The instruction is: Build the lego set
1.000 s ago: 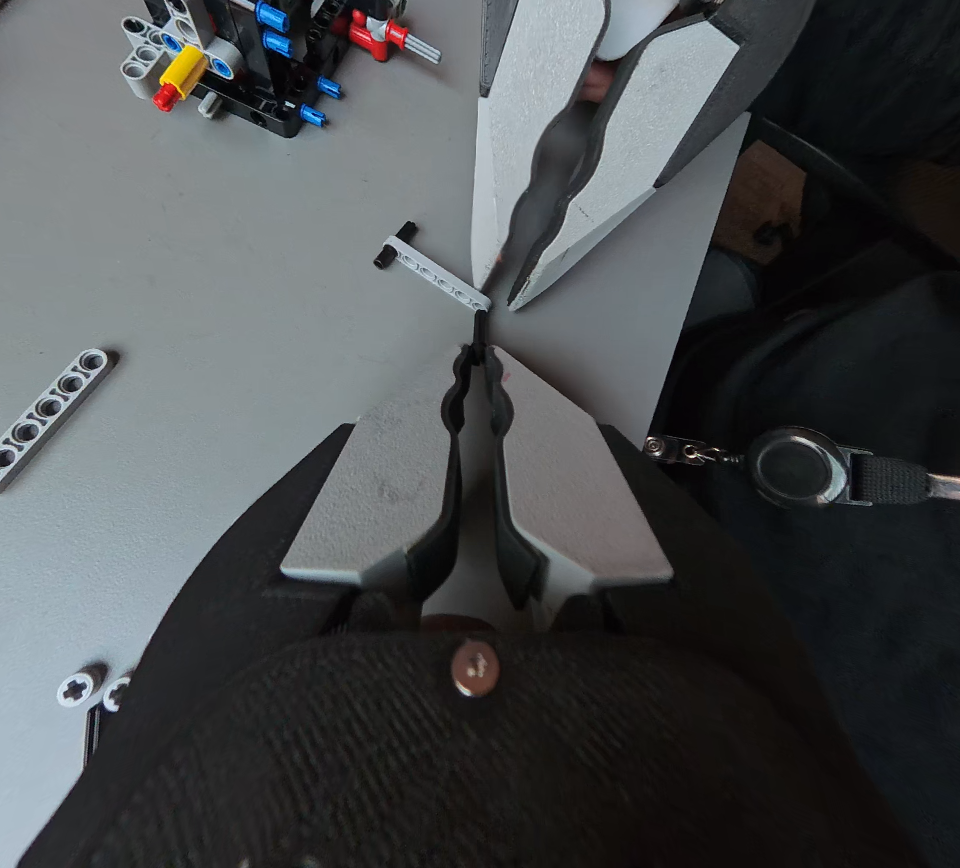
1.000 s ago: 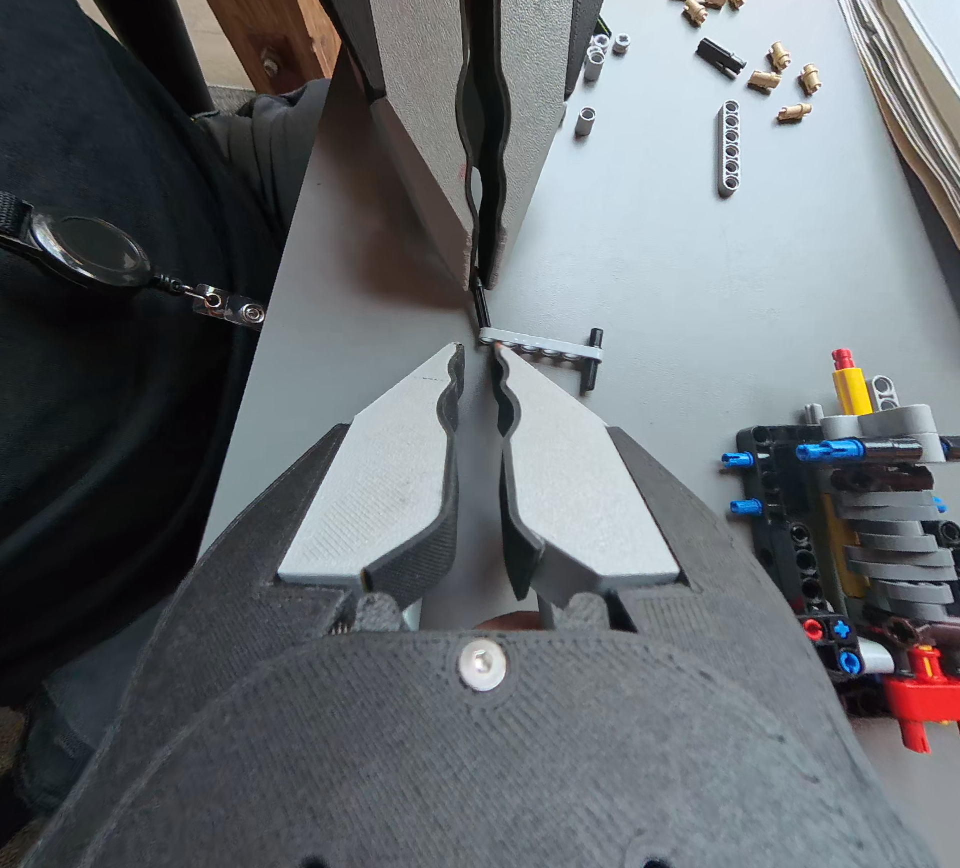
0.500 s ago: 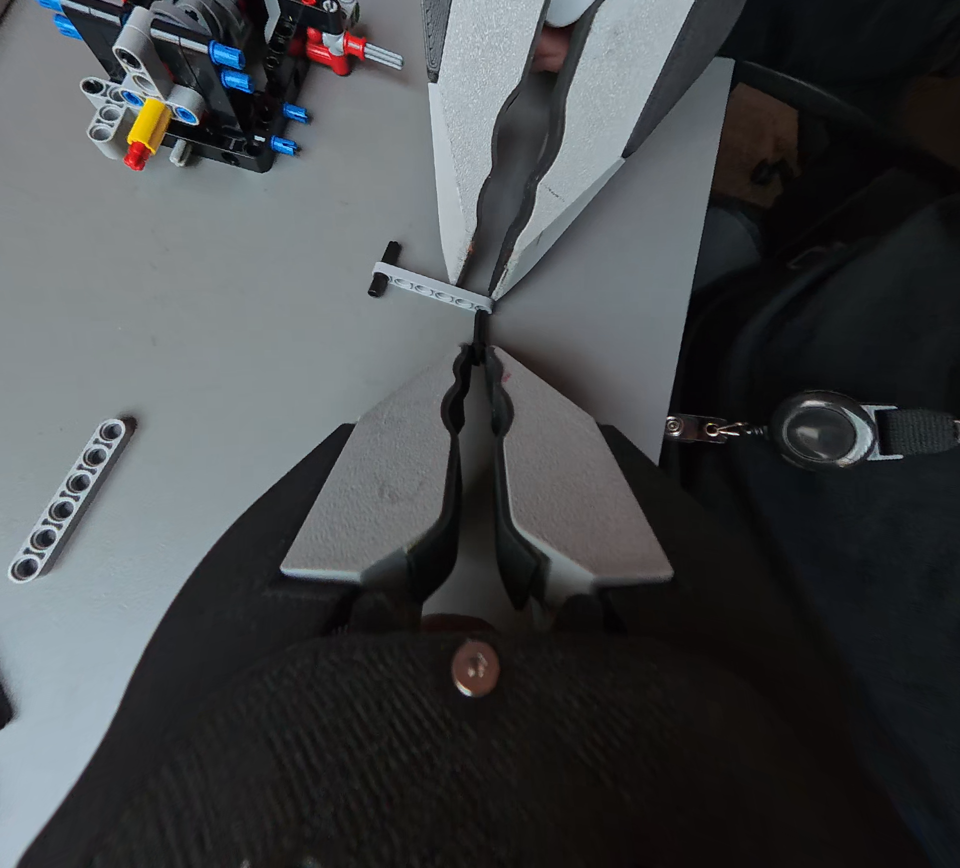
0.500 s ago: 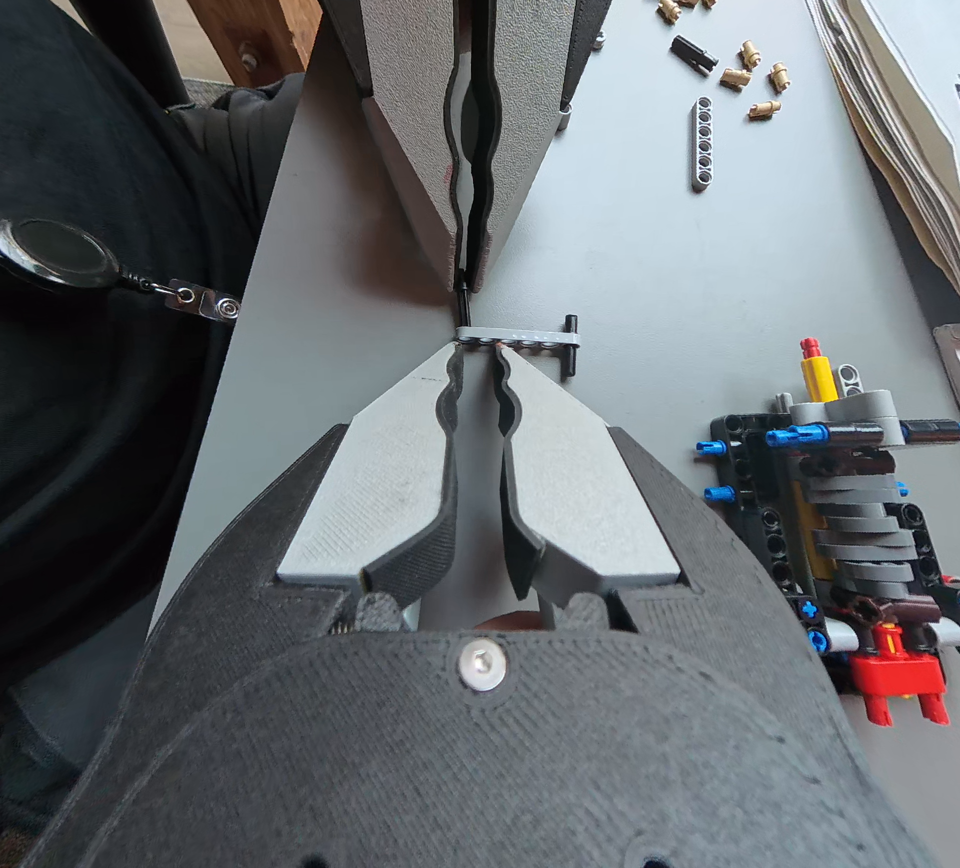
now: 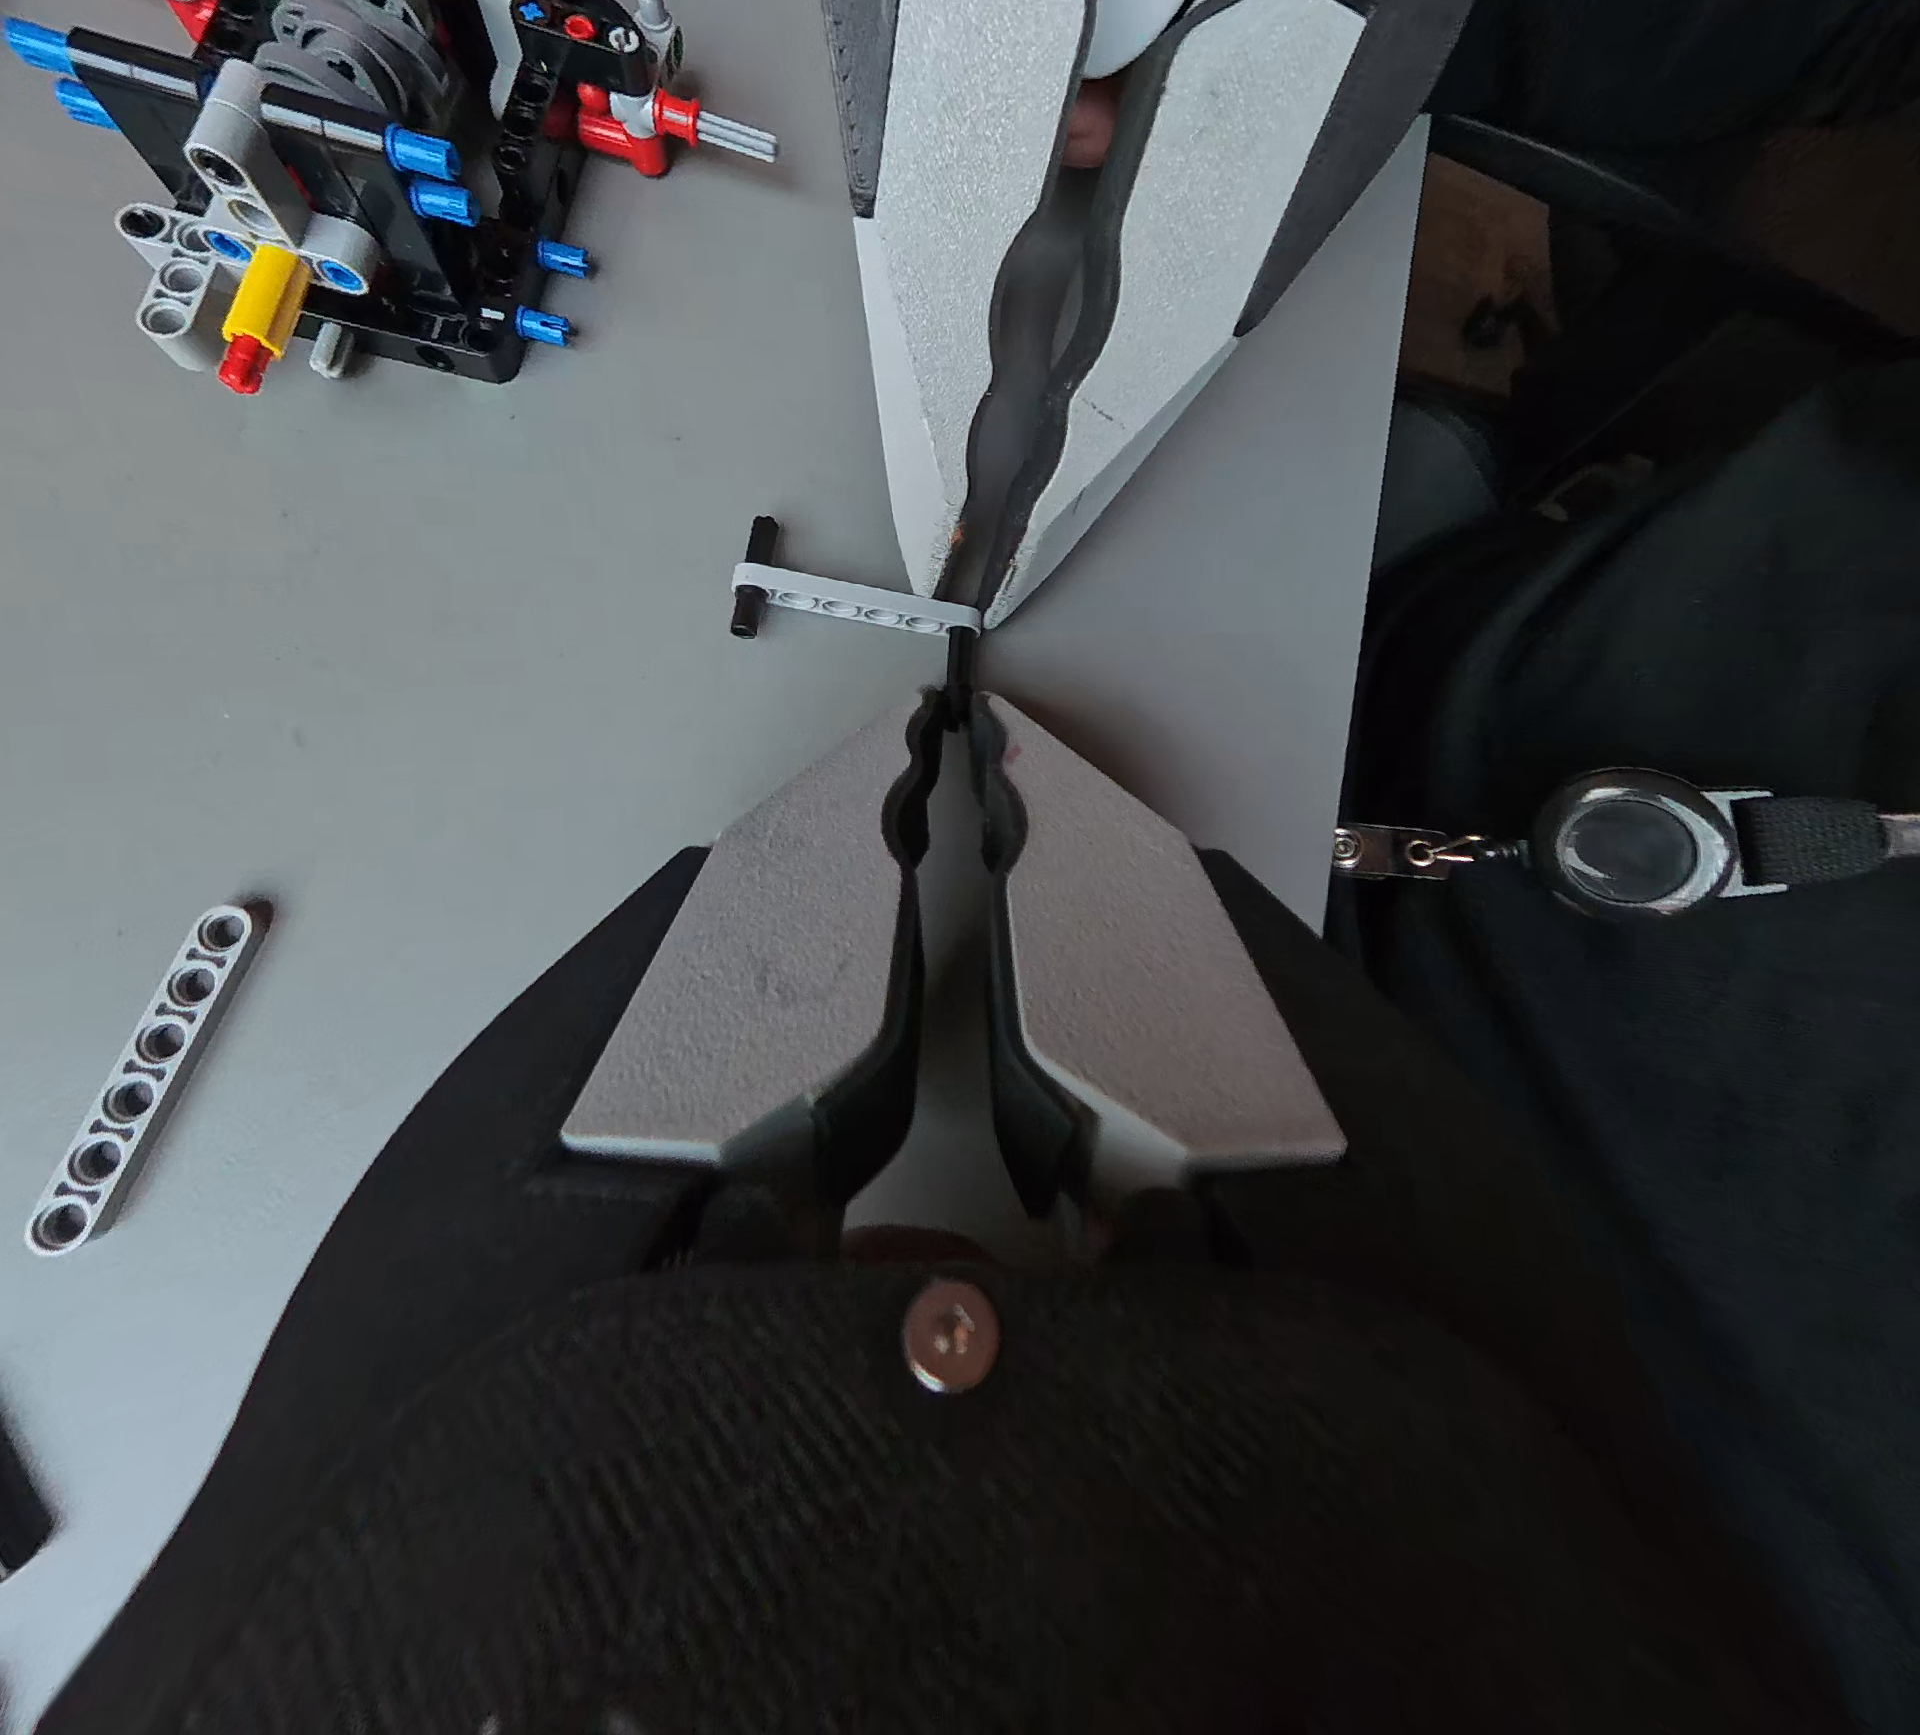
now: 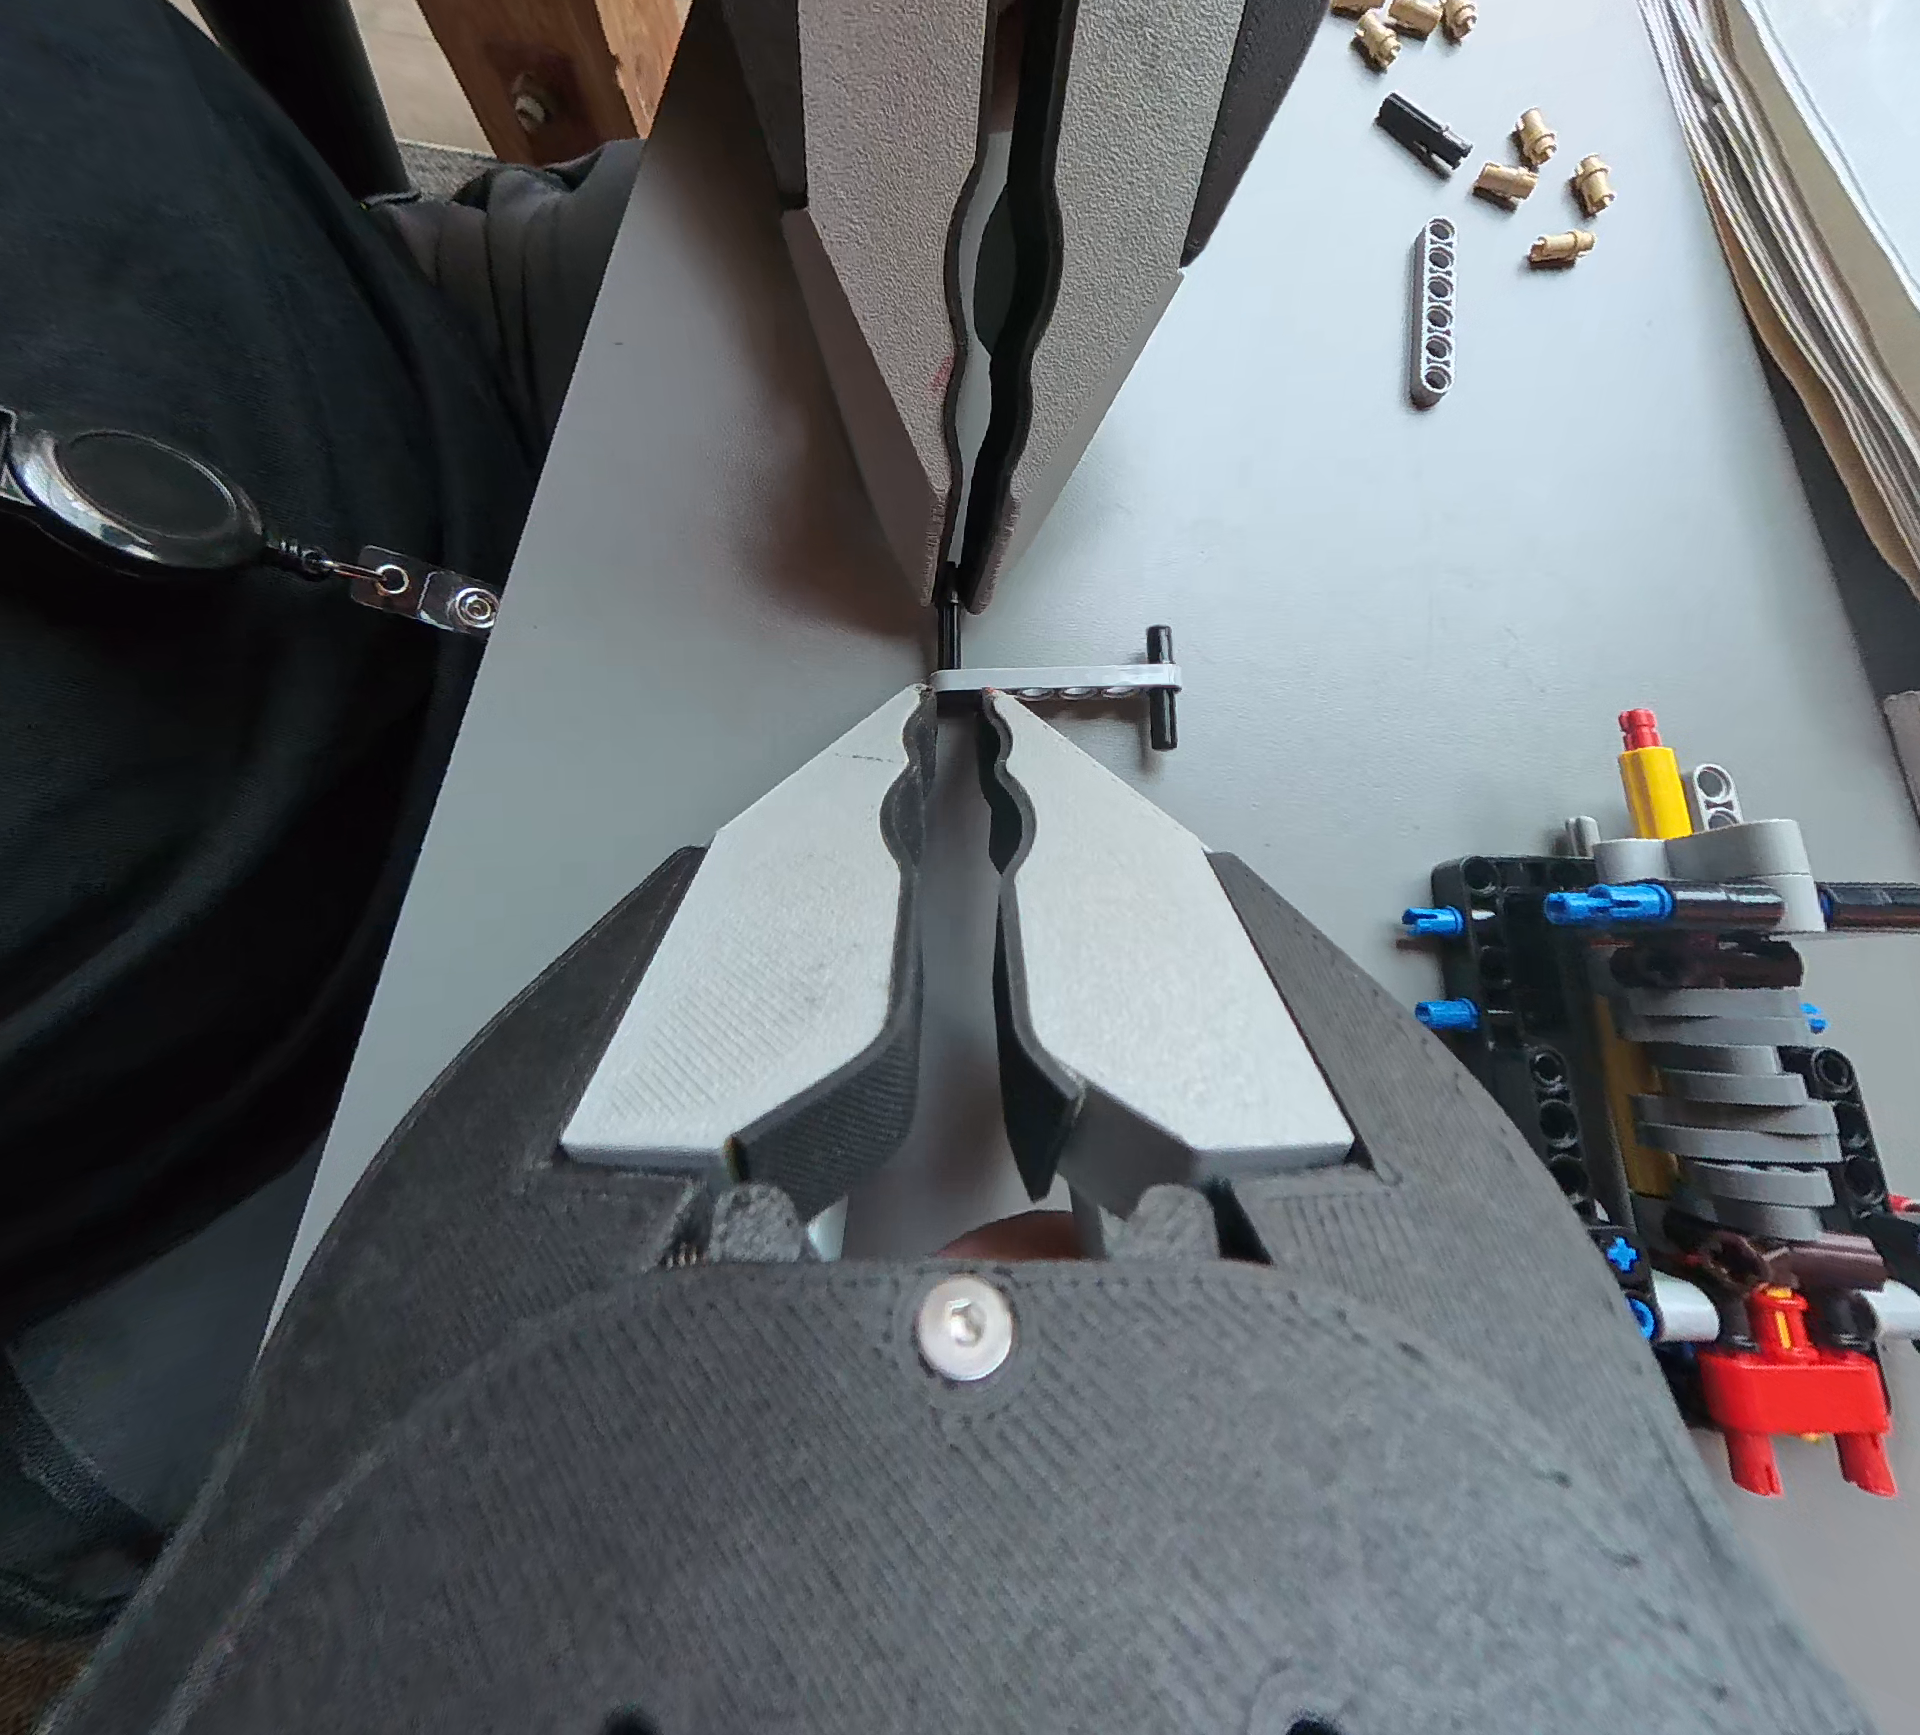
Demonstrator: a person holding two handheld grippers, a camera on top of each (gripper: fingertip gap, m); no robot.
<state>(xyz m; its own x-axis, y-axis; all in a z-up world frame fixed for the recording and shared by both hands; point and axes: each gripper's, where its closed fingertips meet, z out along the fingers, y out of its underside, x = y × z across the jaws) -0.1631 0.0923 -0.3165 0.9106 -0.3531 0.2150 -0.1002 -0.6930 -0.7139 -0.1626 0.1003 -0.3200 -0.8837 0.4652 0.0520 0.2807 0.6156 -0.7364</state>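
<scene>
1. A small light-grey beam (image 5: 857, 613) is held above the table (image 5: 416, 646), near its front edge, between the two grippers, which face each other tip to tip.
2. The left gripper (image 5: 956, 714) has its jaws closed almost to touching on a thin black pin (image 5: 961, 667), whose far end enters the end hole of the beam.
3. The right gripper (image 6: 951, 698) has its jaws nearly closed on that same end of the beam; a second black pin (image 6: 1161, 686) already sits across the beam's free end.
4. The beam is judged to be light, stiff and smooth plastic; pinched at one end only, it could pivot or slip, so a hold flat across its end, close to the hole being filled, appears best.
5. The black pin is judged to be tiny, rigid and easily tilted or dropped; it is best held by its rear part and kept in line with the hole.
6. The partly built model (image 5: 343, 127), in black, grey, red, blue and yellow, stands on the table well apart from the grippers.
7. Only the left wrist view shows a long grey beam (image 5: 145, 1077) lying loose on the table, and the beam's row of holes face-on.
8. Only the right wrist view shows tan connectors (image 6: 1475, 106), a loose black connector (image 6: 1423, 132), a short grey beam (image 6: 1434, 312) and stacked paper sheets (image 6: 1787, 127).
</scene>
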